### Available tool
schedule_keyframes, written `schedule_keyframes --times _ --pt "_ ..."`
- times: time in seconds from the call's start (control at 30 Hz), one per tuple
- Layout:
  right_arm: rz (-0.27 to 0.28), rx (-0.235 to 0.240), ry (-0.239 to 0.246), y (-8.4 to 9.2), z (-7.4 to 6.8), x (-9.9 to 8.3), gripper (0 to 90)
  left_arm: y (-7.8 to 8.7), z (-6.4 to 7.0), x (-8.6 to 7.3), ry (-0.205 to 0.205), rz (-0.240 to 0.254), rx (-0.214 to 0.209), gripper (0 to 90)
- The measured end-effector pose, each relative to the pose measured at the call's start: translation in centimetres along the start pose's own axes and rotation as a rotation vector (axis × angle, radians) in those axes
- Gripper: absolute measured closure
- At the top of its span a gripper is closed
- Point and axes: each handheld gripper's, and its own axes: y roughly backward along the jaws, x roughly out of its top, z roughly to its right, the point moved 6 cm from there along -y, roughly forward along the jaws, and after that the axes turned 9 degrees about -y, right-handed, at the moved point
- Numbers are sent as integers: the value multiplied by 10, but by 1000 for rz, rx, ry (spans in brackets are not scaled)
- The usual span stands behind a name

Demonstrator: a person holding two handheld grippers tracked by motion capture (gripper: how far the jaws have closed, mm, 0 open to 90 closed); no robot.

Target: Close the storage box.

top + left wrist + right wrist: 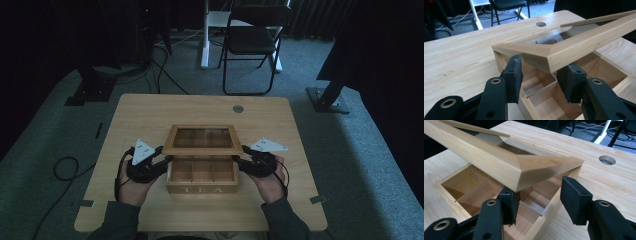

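A wooden tea box (pixel 202 189) marked TEA stands at the middle of the table, its empty compartments showing. Its glass-paned lid (pixel 202 150) is raised, hinged at the far side. My left gripper (pixel 167 159) is at the lid's front left corner and my right gripper (pixel 239 155) at the front right corner. In the left gripper view the jaws (pixel 542 67) stand open, with the lid corner (pixel 579 45) just above the gap over the box (pixel 541 92). The right gripper view shows the jaws (pixel 540 190) open under the lid corner (pixel 486 155), the right pad (pixel 574 200) apart from the wood.
The light wooden table (pixel 150 115) has a round cable hole (pixel 238 108) behind the box. A black folding chair (pixel 252 40) and a white desk leg (pixel 205 35) stand beyond the table. Cables (pixel 65 167) lie on the carpet at left.
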Motion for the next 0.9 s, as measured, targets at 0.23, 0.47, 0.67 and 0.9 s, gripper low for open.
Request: schedule_keyframes --times 0.23,0.47,0.67,0.9 --pt "14 -3 -6 4 -2 -5 496 0 4 -5 1 -5 6 555" --pt "10 2 2 5 -5 -8 492 0 6 -11 7 -8 1 552" --pt "6 15 8 7 -11 -10 477 0 7 -14 7 -11 4 552" --pt "1 14 9 10 -13 -13 470 1 9 -17 10 -12 5 547"
